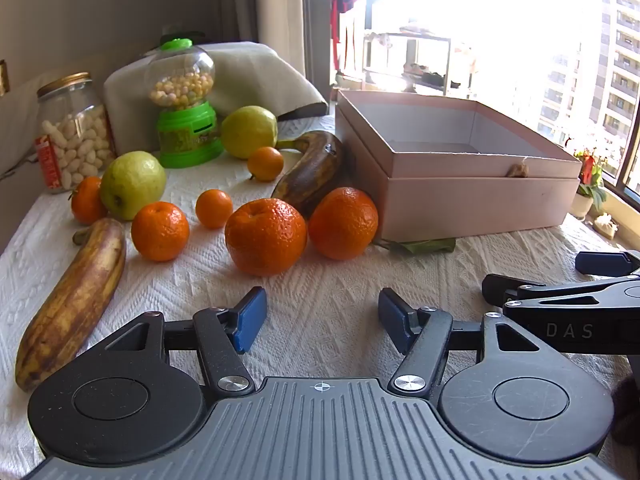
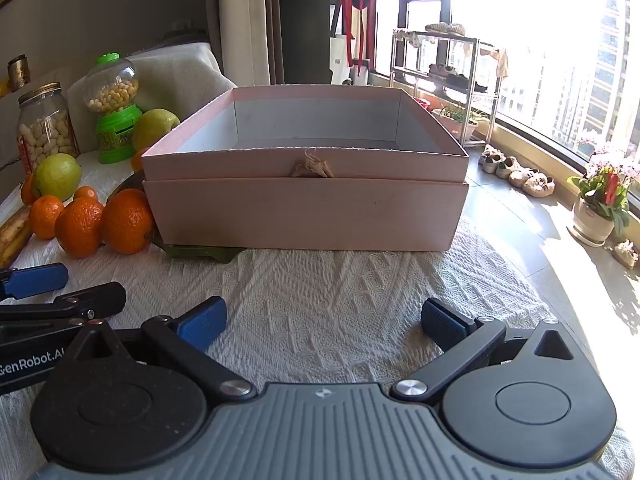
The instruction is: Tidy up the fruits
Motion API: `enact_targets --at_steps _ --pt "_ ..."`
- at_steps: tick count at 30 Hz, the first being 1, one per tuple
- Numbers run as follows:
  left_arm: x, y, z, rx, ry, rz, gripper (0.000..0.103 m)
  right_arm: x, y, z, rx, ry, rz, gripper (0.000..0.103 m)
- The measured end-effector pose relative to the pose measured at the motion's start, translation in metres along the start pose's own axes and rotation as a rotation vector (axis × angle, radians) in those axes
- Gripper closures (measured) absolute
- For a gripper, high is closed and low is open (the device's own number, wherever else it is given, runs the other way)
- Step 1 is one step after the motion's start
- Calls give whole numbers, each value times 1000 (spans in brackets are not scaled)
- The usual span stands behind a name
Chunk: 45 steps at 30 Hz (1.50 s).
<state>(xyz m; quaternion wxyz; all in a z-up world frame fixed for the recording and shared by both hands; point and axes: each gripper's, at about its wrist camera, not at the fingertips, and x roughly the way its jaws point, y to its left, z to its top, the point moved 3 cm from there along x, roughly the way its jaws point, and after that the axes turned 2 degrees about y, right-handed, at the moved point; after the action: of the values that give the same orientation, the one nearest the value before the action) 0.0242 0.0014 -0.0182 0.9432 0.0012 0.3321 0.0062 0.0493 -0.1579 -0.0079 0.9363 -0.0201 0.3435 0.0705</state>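
Both claws, left [image 1: 322, 320] and right [image 2: 324, 324], hang spread and empty (nothing boxed yet); next, probably pinch an orange [image 1: 265, 236] for the box [image 2: 304, 204].

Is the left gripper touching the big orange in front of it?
Apart. The left wrist view shows white cloth between the open left gripper and the big orange.

White woven cloth [image 1: 320, 280] on surface: rough, ribbed. Pink cardboard box [image 2: 304, 216]: matt. Orange mandarins [image 1: 266, 236]: dimpled, glossy. Clear glass jar [image 1: 72, 132]: gold metal lid.
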Motion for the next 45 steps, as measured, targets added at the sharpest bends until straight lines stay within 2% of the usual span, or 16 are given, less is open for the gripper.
enact_targets --at_steps 36,39,41,43,45 --pt "2 -2 2 12 1 -14 35 1 0 2 -6 9 6 0" --pt "2 0 4 28 17 -52 36 3 -2 6 -43 58 49 0" --pt "-1 5 8 31 38 -113 37 4 -2 9 -58 99 71 0" --pt "-7 11 14 28 28 -156 38 3 -3 10 -66 125 79 0" --pt "-15 18 24 47 -6 -166 38 2 -4 11 -62 141 80 0"
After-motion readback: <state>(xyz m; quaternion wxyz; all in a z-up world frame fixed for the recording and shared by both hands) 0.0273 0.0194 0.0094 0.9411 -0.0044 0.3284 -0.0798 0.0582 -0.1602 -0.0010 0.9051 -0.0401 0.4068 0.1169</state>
